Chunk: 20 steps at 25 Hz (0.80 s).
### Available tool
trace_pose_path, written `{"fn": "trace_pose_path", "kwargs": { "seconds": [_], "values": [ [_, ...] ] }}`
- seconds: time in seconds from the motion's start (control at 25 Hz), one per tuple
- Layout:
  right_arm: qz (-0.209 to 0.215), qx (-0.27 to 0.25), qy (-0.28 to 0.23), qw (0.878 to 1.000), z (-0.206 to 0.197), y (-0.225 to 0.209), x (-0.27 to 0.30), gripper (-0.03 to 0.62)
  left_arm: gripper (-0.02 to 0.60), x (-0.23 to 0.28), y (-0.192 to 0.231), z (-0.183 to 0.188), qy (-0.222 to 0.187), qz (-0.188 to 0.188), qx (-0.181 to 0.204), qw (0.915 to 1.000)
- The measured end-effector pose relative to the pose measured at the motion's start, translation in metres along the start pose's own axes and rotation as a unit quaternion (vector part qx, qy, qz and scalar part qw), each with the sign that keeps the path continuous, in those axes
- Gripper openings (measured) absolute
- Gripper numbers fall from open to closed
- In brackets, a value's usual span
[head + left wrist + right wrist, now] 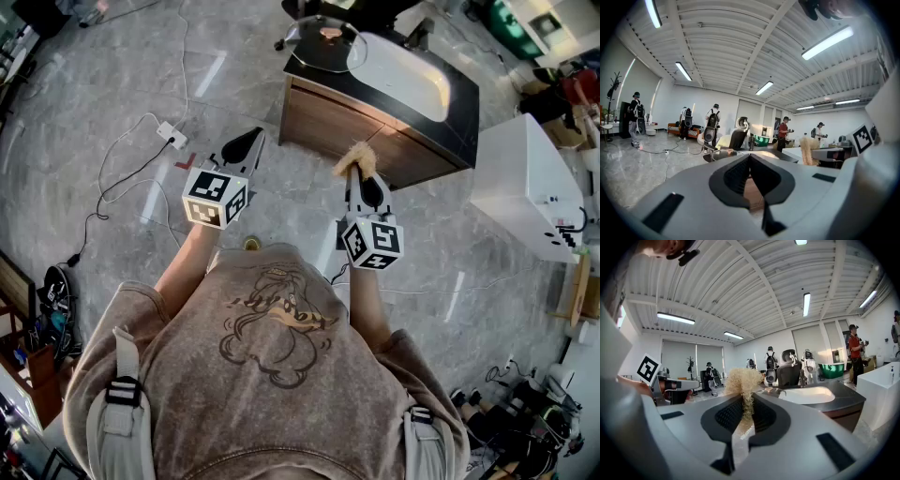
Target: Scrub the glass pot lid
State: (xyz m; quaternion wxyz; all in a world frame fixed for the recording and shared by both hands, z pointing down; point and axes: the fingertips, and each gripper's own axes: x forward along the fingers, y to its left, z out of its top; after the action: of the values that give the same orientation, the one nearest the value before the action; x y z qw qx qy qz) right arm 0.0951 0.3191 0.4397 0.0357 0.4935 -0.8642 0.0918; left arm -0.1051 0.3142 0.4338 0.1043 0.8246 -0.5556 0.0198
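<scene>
One broad grey marbled floor [112, 84] stretched beneath the left tongs [246, 142] and the right tongs [362, 174], both held out nearly level. Ahead of them stood a counter [349, 131] with a dark top and a wooden front, closer to the right tongs than to the left. A white basin [405, 70] was sunk into that top, beyond the right tongs. The glass pot lid [323, 44] lay flat on the counter's far end, beside the basin and well ahead of both tongs, touched by neither.

The left tongs [750, 157] were clenched, pad against pad, with nothing between them. The right tongs [746, 403] were clamped on a tan, fibrous scrubber [740, 382], whose frayed tuft stood up above the tips; from the head view the scrubber [357, 157] stuck out forward, short of the counter's front. A small white power strip [172, 136] with its thin cable lay on the floor, left of the left tongs.
</scene>
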Motion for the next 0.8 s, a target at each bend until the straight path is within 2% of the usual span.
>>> {"fn": "trace_pose_path", "kwargs": {
  "seconds": [0.28, 0.48, 0.8],
  "values": [
    [0.002, 0.002, 0.0, 1.0, -0.004, 0.007, -0.004, 0.041, 0.017, -0.005, 0.0, 0.001, 0.001, -0.003, 0.0, 1.0],
    [0.003, 0.027, -0.007, 1.0, -0.006, 0.016, -0.006, 0.041, 0.017, -0.01, 0.003, -0.001, 0.008, -0.011, 0.003, 0.9999],
    [-0.021, 0.032, -0.002, 0.999, -0.021, 0.035, -0.015, 0.041, 0.017, -0.019, 0.014, -0.016, 0.023, -0.039, 0.005, 0.999]
  ]
}}
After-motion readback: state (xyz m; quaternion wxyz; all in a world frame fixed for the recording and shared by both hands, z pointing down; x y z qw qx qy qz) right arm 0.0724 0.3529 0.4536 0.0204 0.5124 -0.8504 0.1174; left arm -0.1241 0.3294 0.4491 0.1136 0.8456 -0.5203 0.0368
